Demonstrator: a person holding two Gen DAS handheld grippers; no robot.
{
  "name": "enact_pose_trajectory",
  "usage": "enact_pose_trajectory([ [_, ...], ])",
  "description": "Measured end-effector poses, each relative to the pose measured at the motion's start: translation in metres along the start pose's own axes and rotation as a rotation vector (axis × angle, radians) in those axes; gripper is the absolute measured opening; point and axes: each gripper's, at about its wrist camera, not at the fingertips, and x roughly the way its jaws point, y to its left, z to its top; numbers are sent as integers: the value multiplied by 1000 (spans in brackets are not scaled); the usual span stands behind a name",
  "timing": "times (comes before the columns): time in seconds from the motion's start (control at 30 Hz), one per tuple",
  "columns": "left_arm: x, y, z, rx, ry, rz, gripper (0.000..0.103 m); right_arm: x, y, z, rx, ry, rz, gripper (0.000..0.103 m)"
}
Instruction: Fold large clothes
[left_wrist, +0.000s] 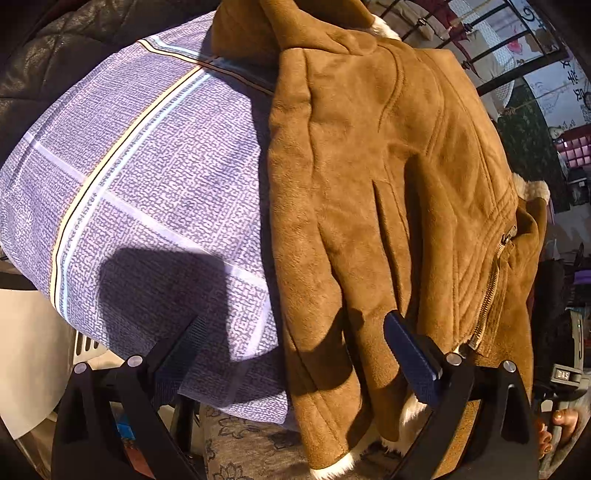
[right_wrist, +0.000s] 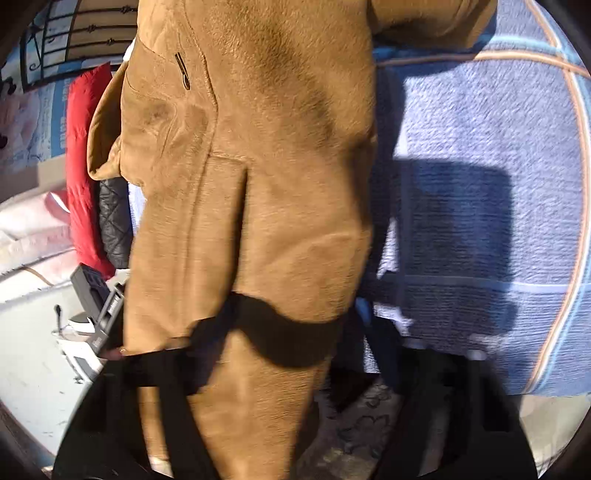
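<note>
Tan suede jacket (left_wrist: 369, 184), fleece-lined; lilac woven bedcover (left_wrist: 147, 177)

Both wrist views steeply downward, close over jacket (left_wrist: 388, 184) and bedspread (left_wrist: 147, 184).

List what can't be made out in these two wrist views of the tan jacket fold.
- Right wrist view: right gripper fingers are in shadow and blurred behind the tan jacket; grip unclear.
- Left wrist view: the jacket's sleeve cuff is cut off by the bottom edge.
- Both views: the jacket's collar runs past the top edge.
- Right wrist view: dark device lettering is too small and blurred.
</note>
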Motion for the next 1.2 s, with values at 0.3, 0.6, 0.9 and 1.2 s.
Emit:
enact_pose_trajectory([
  [0.3,-24,-2,-2,74,-21,26,95,-104,46,-33,-219,-212,21,16],
  [0.6,-1,-29,-40,179,96,-41,95,-96,4,-27,-178,-179,-134,16],
  [0.9,5,-93,-70,474,166,-69,76,-90,1,-17,-140,-172,-138,17],
  [1.2,68,-94,-53,357,286,-38,57,-89,6,-21,-158,-159,-133,17],
])
